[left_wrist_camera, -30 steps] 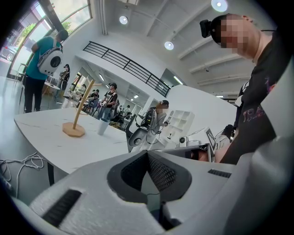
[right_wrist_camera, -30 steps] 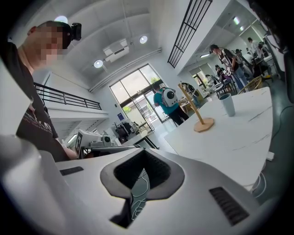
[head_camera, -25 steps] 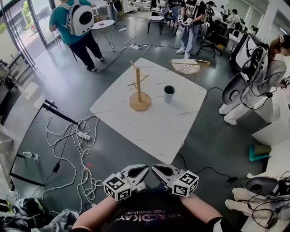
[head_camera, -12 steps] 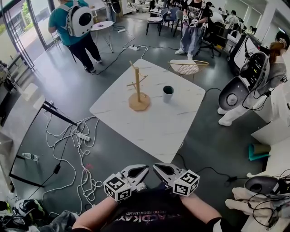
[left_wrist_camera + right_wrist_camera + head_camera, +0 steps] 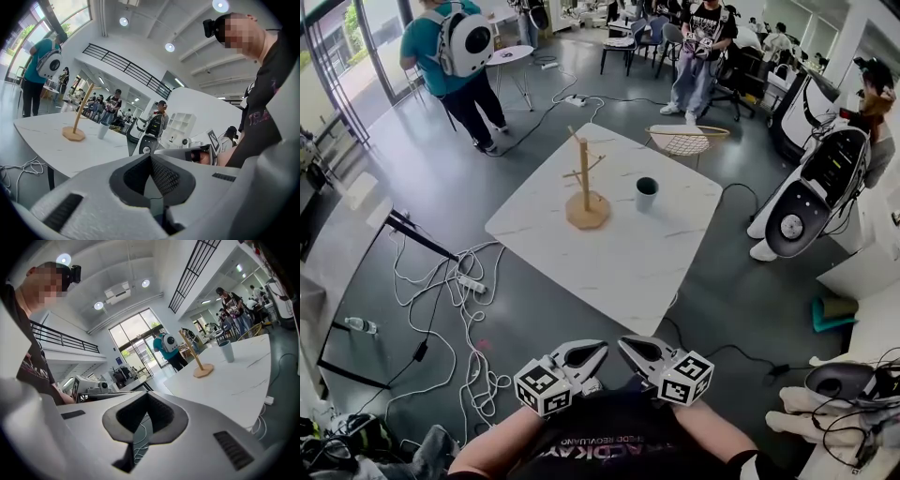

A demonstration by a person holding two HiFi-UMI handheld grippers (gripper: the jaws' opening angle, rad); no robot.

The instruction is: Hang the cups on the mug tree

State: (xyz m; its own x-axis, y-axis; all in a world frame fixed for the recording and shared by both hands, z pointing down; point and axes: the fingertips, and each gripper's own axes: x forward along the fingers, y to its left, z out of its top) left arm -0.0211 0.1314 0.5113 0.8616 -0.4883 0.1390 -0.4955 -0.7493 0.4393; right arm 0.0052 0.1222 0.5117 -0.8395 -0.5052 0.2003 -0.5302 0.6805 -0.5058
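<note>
A wooden mug tree (image 5: 585, 193) stands on the white marble table (image 5: 619, 253), with no cup on its pegs. One white cup (image 5: 648, 193) with a dark inside stands upright just to its right. My left gripper (image 5: 602, 350) and right gripper (image 5: 622, 344) are held close to my body, well short of the table's near edge. Both are shut with nothing between the jaws. From the left gripper view, the mug tree (image 5: 77, 121) and cup (image 5: 103, 131) are far off beyond the gripper (image 5: 151, 158). In the right gripper view, the mug tree (image 5: 197, 358) and cup (image 5: 226, 351) lie beyond the gripper (image 5: 147, 397).
A wicker chair (image 5: 688, 139) stands at the table's far side. Loose cables and a power strip (image 5: 461, 281) lie on the floor to the left of the table. A white pod-shaped machine (image 5: 806, 199) and a person are to the right. Other people stand at the back.
Both grippers stay where they were, shut. The person and the white machine at the right have shifted and turned. The view has crept slightly toward the table.
</note>
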